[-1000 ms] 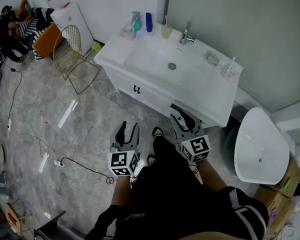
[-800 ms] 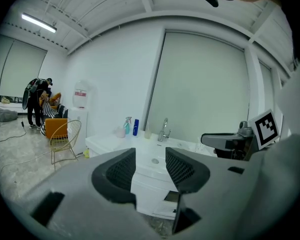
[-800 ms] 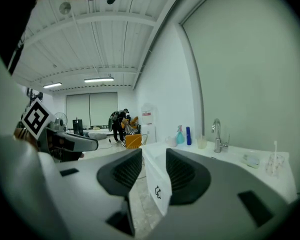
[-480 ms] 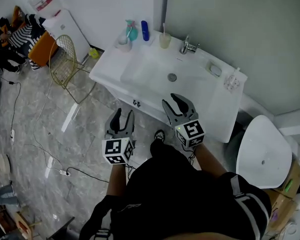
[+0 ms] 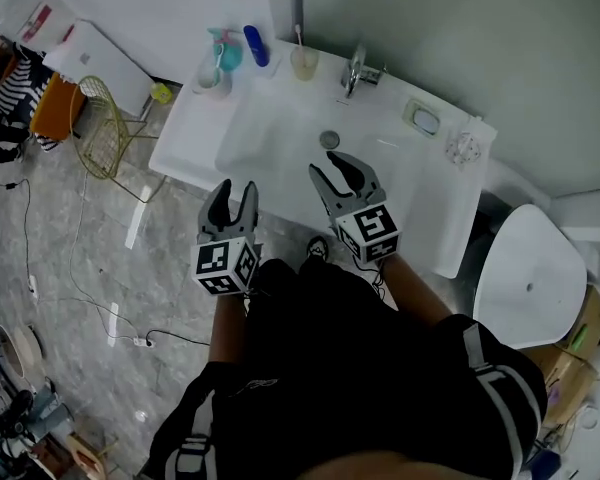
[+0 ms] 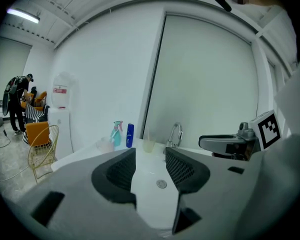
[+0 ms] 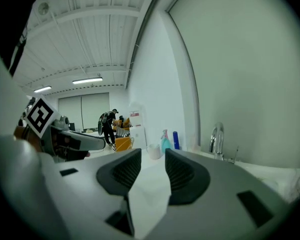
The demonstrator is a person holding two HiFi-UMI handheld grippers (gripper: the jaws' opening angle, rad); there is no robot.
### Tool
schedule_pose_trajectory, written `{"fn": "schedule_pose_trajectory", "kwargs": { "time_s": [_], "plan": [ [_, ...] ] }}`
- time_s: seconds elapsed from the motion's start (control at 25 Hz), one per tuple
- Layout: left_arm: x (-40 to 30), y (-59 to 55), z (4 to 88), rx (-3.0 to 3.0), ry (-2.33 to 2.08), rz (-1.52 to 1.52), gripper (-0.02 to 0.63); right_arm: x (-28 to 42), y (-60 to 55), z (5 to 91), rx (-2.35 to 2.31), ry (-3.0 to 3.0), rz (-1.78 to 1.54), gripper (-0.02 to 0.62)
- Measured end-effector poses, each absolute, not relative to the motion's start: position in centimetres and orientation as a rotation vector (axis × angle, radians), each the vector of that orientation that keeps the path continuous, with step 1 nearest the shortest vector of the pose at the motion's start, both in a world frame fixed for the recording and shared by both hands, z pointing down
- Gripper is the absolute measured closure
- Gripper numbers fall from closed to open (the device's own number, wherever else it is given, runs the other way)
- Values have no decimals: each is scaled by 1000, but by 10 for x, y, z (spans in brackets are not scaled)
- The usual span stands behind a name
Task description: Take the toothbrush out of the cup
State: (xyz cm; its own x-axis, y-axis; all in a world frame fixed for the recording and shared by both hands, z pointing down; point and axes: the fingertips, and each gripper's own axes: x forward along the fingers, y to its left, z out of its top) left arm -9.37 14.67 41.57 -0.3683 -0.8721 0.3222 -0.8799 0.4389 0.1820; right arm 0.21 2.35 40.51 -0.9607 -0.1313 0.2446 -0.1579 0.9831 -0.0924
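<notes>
Jaws of left gripper [image 5: 234, 190]: apart, nothing between them

Jaws of right gripper [image 5: 337, 171]: apart, have just been opening, nothing between them

Change from a second ago: both grippers were then over the floor, short of the cabinet. They are now at the sink [image 5: 280, 133], the left at its front rim and the right over the front of the basin

Toothbrush [image 5: 298, 36]: upright in the yellow cup [image 5: 303, 64] at the back of the counter, just left of the tap [image 5: 354, 68]. It lies across the basin, beyond both grippers and well apart from either pair of jaws

White cup [image 5: 208, 76]: back left corner, with a thin teal item in it that cannot be made out. A spray bottle [image 5: 223, 48] and a blue bottle [image 5: 255, 45] stand beside it

Soap dish [image 5: 423, 120]: right of the tap, contents unclear
</notes>
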Motion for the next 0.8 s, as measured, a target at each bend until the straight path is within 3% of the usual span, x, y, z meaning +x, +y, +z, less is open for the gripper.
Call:
{"fn": "schedule_pose_trajectory", "kwargs": {
  "time_s": [0.32, 0.8],
  "plan": [
    [-133, 89, 437, 1558, -2250, 50, 411, -29, -12, 432, 307, -2844, 217, 440],
    [-242, 11, 438, 1760, -2072, 54, 411, -128, -69, 421, 546, -2780, 179, 440]
  ]
}}
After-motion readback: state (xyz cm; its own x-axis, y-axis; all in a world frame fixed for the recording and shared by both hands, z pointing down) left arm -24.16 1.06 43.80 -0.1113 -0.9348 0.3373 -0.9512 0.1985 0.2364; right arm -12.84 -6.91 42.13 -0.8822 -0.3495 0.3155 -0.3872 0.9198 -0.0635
